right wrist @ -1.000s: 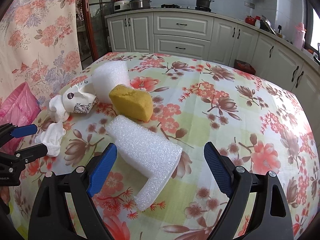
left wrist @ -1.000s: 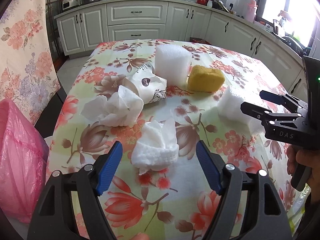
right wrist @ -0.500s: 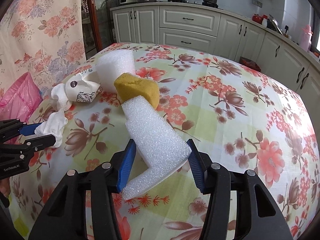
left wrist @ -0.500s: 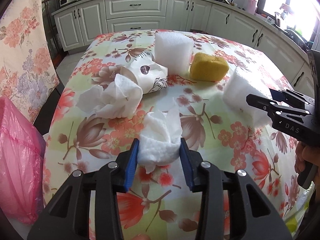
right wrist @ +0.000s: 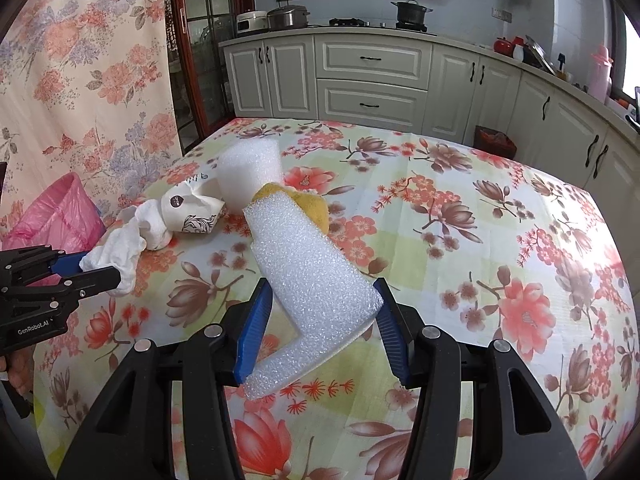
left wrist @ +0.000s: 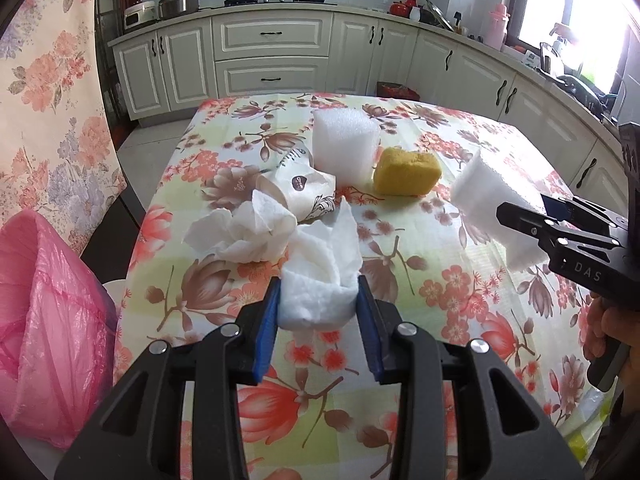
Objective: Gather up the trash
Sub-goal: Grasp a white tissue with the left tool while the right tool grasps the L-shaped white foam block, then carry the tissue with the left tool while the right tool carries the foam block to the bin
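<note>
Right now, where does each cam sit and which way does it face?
Left wrist: on the left gripper, angled down over the floral table; its blue pads clamp a crumpled white tissue.
Right wrist: on the right gripper, same heading; pads clamp an L-shaped white foam piece.
Shared: yellow sponge, white foam block, pink bag, each other's gripper.

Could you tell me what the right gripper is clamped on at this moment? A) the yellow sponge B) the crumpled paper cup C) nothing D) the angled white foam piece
D: the right gripper has both blue pads pressed against the angled white foam piece, while the yellow sponge lies free on the table.
</note>
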`<state>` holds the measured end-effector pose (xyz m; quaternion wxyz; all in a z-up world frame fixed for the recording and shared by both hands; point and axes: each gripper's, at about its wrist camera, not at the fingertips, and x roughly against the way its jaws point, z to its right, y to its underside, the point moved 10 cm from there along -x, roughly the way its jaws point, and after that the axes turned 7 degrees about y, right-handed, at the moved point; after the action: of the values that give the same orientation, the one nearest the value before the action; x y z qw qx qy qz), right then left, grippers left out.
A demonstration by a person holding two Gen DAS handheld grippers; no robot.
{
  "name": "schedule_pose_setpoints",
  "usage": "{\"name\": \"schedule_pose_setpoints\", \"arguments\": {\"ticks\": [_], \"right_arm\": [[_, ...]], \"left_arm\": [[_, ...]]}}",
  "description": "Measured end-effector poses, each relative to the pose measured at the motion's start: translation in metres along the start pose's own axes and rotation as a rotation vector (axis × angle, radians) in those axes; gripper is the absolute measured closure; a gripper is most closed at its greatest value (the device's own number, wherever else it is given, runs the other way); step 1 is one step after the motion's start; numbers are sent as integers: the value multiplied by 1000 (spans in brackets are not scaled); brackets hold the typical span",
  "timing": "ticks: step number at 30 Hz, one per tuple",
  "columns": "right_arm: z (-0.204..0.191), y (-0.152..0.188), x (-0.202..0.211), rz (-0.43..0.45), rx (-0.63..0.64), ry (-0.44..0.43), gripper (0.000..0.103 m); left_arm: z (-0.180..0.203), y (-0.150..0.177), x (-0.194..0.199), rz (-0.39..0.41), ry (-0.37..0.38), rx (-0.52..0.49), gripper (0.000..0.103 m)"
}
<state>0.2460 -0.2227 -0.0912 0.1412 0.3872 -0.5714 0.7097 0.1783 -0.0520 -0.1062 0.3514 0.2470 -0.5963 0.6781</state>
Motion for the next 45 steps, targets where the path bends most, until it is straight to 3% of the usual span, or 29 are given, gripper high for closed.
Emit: {"name": "schedule_pose_setpoints", "arguments": {"ticks": [26,45], "right_arm": [[-54,-38,42,103,15,-29,53],[-171,-79,54,143,124,-155,53]], "left_arm": [[-69,-19,91,185,-62,92,67],[-185,-1,181,309,-222,219,67]]}}
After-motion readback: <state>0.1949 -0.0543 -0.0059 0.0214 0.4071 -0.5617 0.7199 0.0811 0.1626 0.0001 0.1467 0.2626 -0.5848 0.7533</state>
